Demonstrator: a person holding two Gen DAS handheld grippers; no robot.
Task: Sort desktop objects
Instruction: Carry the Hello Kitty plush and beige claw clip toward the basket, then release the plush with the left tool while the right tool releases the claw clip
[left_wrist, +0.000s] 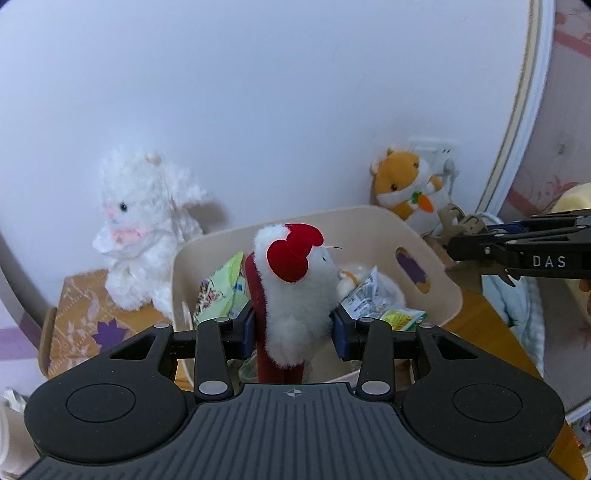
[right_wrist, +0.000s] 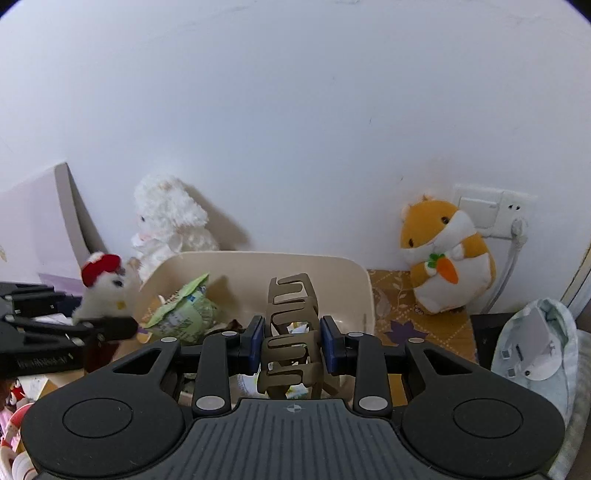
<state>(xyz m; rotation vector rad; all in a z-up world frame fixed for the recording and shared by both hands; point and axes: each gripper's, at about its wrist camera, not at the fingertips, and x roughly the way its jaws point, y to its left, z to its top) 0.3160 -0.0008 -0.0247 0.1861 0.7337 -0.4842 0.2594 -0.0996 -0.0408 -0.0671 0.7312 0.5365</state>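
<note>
My left gripper (left_wrist: 294, 326) is shut on a small white plush toy with a red bow (left_wrist: 299, 291), held above the near edge of a cream storage bin (left_wrist: 439, 280). My right gripper (right_wrist: 292, 341) is shut on a brown hair claw clip (right_wrist: 291, 325), held over the same cream bin (right_wrist: 255, 260). Snack packets (right_wrist: 181, 314) lie inside the bin. In the right wrist view the white plush toy (right_wrist: 107, 286) and left gripper (right_wrist: 110, 328) show at the left. In the left wrist view the right gripper (left_wrist: 465, 245) with the clip (left_wrist: 452, 221) reaches in from the right.
A fluffy white lamb plush (left_wrist: 144, 229) sits against the wall left of the bin. An orange hamster plush with a carrot (right_wrist: 443, 254) sits at the right below a wall socket (right_wrist: 487, 210). A light blue pouch (right_wrist: 535, 350) lies at far right. A patterned cloth (right_wrist: 417, 321) covers the surface.
</note>
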